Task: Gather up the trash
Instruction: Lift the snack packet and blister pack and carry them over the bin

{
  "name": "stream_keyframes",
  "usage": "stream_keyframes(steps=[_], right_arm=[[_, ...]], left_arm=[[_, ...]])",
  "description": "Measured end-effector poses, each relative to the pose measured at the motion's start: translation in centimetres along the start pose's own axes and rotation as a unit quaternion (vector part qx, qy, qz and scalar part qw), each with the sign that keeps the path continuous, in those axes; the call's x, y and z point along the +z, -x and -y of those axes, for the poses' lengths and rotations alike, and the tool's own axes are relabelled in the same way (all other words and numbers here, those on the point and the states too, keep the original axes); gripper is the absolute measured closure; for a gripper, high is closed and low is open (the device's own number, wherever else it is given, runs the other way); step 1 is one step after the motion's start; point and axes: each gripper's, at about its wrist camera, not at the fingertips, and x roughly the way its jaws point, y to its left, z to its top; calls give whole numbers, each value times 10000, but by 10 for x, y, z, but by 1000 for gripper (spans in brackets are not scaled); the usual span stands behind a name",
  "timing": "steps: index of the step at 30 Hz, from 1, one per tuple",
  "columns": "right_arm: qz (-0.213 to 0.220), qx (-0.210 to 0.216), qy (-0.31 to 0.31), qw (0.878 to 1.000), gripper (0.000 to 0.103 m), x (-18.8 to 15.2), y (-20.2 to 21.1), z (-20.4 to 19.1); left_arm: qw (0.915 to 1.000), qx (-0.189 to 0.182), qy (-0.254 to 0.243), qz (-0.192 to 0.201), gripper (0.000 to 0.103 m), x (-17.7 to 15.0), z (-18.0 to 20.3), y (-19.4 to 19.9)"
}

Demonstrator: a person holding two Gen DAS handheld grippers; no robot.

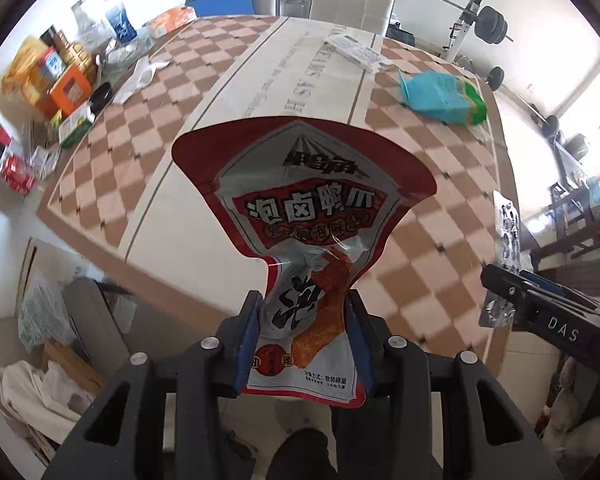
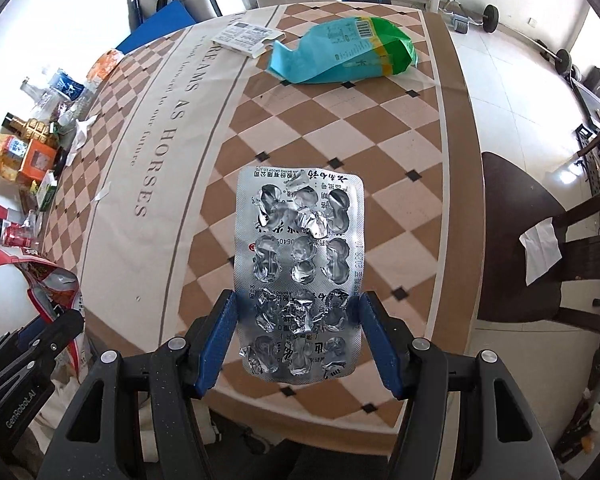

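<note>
Trash is in both your hands right now: your left gripper (image 1: 306, 336) has its fingers clamped on a crumpled red snack pouch (image 1: 304, 216), and your right gripper (image 2: 298, 340) is pinching an emptied silver pill sheet (image 2: 300, 264) by its edges. Both are lifted clear above the tabletop (image 2: 380, 152). I'd call it roughly midway. Still lying out there: a teal-and-green bag (image 2: 342, 50) and a white printed card (image 2: 246, 38) just beside it. The pouch is squeezed into a waist where you're holding it.
</note>
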Motion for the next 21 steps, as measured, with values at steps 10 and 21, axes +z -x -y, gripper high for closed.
stream_keyframes(steps=[10,21], right_arm=[[-769,237,126,9967,39,-171,-11,-28],[-1961,20,-18,9806,39,-285,-186,-2]], left_arm=[[9940,-317,541,-895,65,-119,-55,-37],[9674,-703,1337,-2032,65,-181,-90,-239]])
